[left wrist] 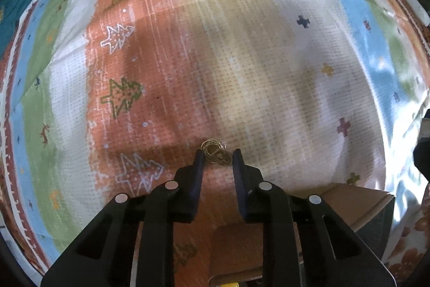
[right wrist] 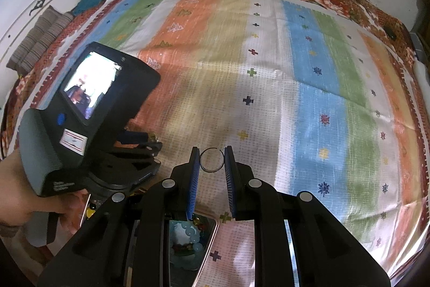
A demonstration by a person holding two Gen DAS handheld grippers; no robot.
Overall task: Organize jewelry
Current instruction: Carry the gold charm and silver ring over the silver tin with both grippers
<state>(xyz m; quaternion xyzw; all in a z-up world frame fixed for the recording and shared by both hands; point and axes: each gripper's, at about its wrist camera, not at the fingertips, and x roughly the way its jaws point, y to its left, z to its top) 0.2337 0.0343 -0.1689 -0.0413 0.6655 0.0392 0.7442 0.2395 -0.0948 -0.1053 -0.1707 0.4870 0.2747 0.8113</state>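
The right hand-held gripper [right wrist: 212,159] pinches a thin bangle [right wrist: 212,160] at its tips; the left hand-held gripper [left wrist: 217,156] grips tangled gold rings [left wrist: 216,152] likewise, ahead.

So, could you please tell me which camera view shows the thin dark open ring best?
The right wrist view: the thin dark open ring sits sharp between the right gripper fingers. The left wrist view doesn't show it.

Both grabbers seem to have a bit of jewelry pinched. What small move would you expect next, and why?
Probably the right gripper should lower toward the open tray just beneath it. Its jaws pinch a thin dark ring in the air above the striped cloth, and beads already lie in that tray. The left gripper holds a bunch of gold hoops and can likely wait.
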